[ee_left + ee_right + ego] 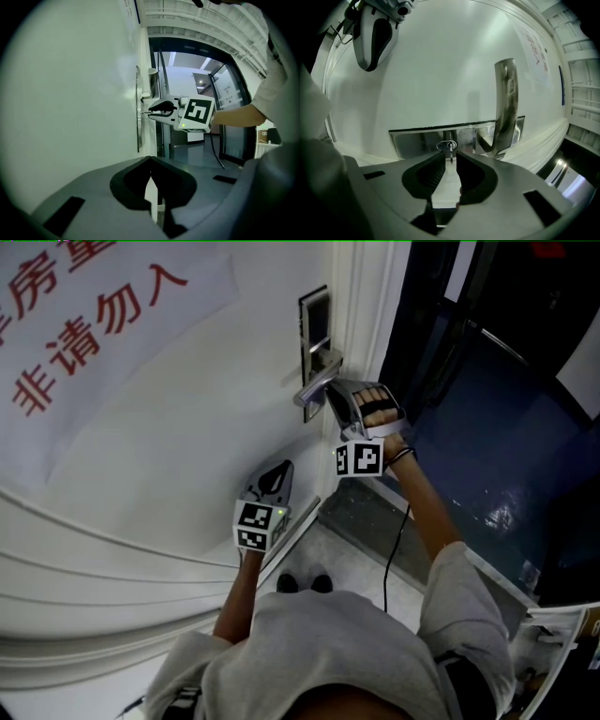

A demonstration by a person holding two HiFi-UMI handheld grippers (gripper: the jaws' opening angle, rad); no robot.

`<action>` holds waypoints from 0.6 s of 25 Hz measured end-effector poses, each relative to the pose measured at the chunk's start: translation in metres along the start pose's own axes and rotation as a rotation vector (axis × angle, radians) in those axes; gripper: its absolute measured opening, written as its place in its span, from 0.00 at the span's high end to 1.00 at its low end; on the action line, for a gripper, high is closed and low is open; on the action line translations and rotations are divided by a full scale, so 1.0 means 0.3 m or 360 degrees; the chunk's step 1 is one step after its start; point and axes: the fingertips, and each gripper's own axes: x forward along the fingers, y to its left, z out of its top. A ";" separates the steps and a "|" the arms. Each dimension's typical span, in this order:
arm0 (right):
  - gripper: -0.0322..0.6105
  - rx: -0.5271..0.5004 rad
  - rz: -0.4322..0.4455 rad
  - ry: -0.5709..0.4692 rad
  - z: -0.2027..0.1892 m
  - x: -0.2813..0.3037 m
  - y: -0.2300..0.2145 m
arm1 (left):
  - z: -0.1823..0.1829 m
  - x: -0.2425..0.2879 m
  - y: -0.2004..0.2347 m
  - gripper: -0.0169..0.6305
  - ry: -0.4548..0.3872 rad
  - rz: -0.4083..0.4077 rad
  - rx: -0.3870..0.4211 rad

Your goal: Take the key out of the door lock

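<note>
a: where is the key [450,149]?
b: in the keyhole of the steel lock plate [417,138] on the white door [187,427]. it shows low centre in the right gripper view, just left of the handle [505,103].
a: and the right tongs [450,158]?
b: the jaws are apart by a narrow gap, with the tips just before the plate and the key at the mouth of the gap. i cannot tell whether a pad touches it.
a: the left tongs [150,161]?
b: the jaws are together at the tips, with nothing between them. in the head view they hang below the lock, at the centre of the frame, close to the door and apart from the right tongs.
a: anything else?
b: a hand [380,409] holds the right tongs beside the handle. a sign [84,324] with red characters sits upper left on the door.
</note>
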 end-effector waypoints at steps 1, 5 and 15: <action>0.81 -0.0004 -0.0008 -0.0002 0.002 0.006 -0.002 | -0.002 0.000 0.003 0.95 0.0001 0.0003 -0.0001; 0.86 -0.0027 -0.0045 -0.0006 0.006 0.021 -0.007 | -0.006 -0.001 0.012 0.95 0.0003 0.0011 -0.0005; 0.90 -0.0118 -0.0068 0.0001 0.006 0.027 -0.002 | -0.023 0.009 0.004 0.95 0.0024 0.0016 -0.0031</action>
